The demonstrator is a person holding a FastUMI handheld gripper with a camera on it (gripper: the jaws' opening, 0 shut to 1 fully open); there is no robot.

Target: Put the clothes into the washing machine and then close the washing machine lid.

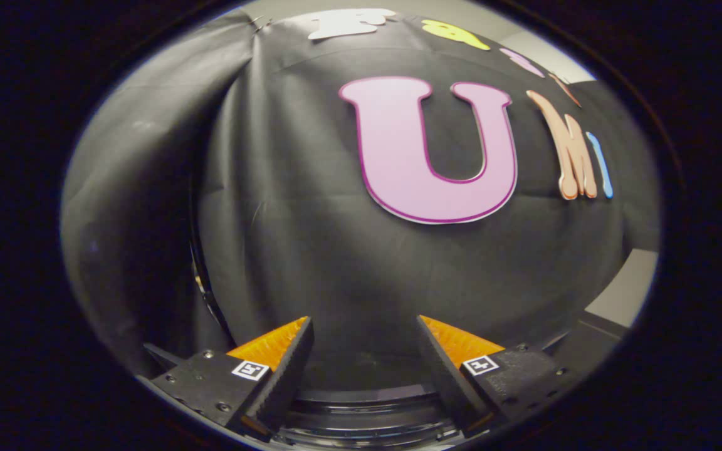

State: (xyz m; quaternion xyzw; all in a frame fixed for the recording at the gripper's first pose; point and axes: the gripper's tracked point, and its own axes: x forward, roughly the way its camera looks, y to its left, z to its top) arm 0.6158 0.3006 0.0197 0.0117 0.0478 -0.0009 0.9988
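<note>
Gripper point(365, 326) sits at bottom center of the frame, fingers spread wide apart, nothing between them. Each finger point(286, 369) has a ridged inner face and carries a small square marker tag point(251, 369) on its block; the matching tag point(481, 364) is on the right block.

Between and just below the fingers, at the very bottom center, there's a dark curved rim with a glossy surface point(367, 413). It looks like the top of the washing machine or its lid, but too little of it is visible to say which, or whether it's open or closed. A dark curved edge point(201, 282) also runs up the lower left of the frame, beside the left finger; can't tell what it belongs to.

Clothes: can't make any out from this angle.

Beyond the fingers, the booth's black cloth wall point(311, 238) takes up the center and upper frame, with creases and a fold at upper left point(148, 156). A strip of pale grey wall or floor point(627, 288) shows at right, past the cloth edge, with a dark ledge point(593, 338) just under it at lower right.
</note>
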